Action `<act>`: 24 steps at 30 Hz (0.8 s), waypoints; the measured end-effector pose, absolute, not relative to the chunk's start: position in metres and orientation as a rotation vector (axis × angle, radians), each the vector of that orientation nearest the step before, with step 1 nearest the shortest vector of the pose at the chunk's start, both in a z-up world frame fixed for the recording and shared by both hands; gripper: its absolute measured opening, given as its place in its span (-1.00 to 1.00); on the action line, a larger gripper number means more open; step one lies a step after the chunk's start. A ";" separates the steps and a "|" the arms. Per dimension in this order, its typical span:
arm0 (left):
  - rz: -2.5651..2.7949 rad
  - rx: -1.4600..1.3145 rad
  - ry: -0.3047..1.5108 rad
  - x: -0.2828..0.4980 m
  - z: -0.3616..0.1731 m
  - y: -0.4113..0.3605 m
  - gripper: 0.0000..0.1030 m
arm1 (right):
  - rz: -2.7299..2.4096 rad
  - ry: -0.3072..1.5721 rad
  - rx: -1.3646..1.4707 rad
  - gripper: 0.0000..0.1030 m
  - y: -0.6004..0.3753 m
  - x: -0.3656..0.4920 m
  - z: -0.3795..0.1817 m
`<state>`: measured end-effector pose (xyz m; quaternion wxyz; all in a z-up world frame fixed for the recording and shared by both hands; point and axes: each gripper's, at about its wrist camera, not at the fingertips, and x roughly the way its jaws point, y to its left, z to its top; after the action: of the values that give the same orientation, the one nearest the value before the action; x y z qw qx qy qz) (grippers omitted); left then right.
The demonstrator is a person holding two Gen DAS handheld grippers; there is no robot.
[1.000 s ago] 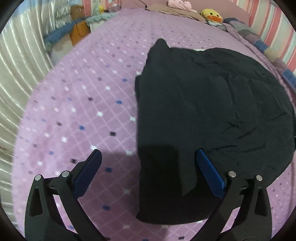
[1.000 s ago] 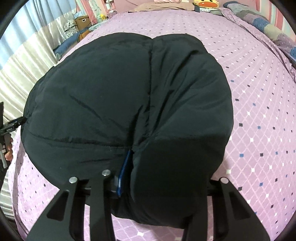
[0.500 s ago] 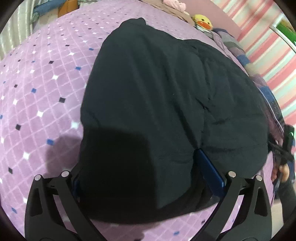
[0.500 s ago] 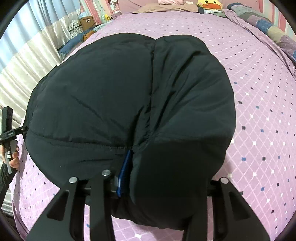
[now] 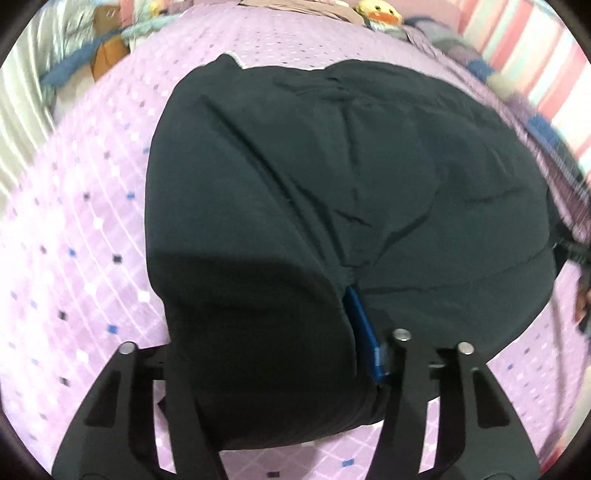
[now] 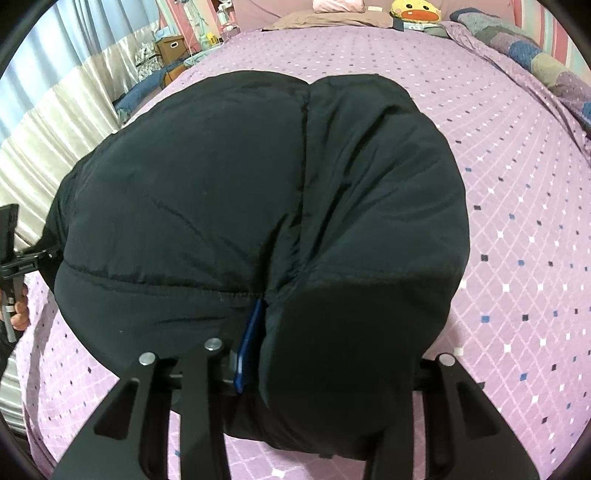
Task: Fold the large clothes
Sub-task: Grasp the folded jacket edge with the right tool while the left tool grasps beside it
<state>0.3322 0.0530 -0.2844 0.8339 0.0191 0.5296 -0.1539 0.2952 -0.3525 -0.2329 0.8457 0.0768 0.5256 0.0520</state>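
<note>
A large black padded jacket lies spread on the purple bed. In the left wrist view my left gripper has the jacket's near corner between its jaws, which are closing. Its blue pad presses into the fabric, and the other finger is hidden under the cloth. In the right wrist view my right gripper is shut on the other near corner of the jacket, blue pad against a seam fold. The left gripper and the hand holding it show at the far left edge.
The purple sheet with small diamond marks stretches far to the right and ahead. A yellow duck plush and pillows lie at the bed's head. A patchwork blanket runs along the right side. A cardboard box and curtains stand left.
My left gripper moved from the bare sheet onto the jacket's near corner, and its wide-open jaws narrowed onto the fabric. The right gripper kept its grip and place.
</note>
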 end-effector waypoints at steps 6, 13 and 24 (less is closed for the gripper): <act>-0.275 0.147 1.130 0.339 -0.270 0.025 -0.15 | 0.086 1.120 0.139 -0.37 -0.349 0.295 -0.224; -0.246 0.140 1.133 0.323 -0.258 0.014 -0.26 | 0.057 1.138 0.136 -0.44 -0.344 0.298 -0.220; -0.248 0.142 1.094 0.325 -0.227 0.008 -0.45 | 0.069 1.096 0.181 -0.56 -0.350 0.300 -0.200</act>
<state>0.3246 0.0085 -0.2267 0.8445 0.0672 0.5182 -0.1177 0.3000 -0.3501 -0.2001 0.8491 0.0861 0.5202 0.0325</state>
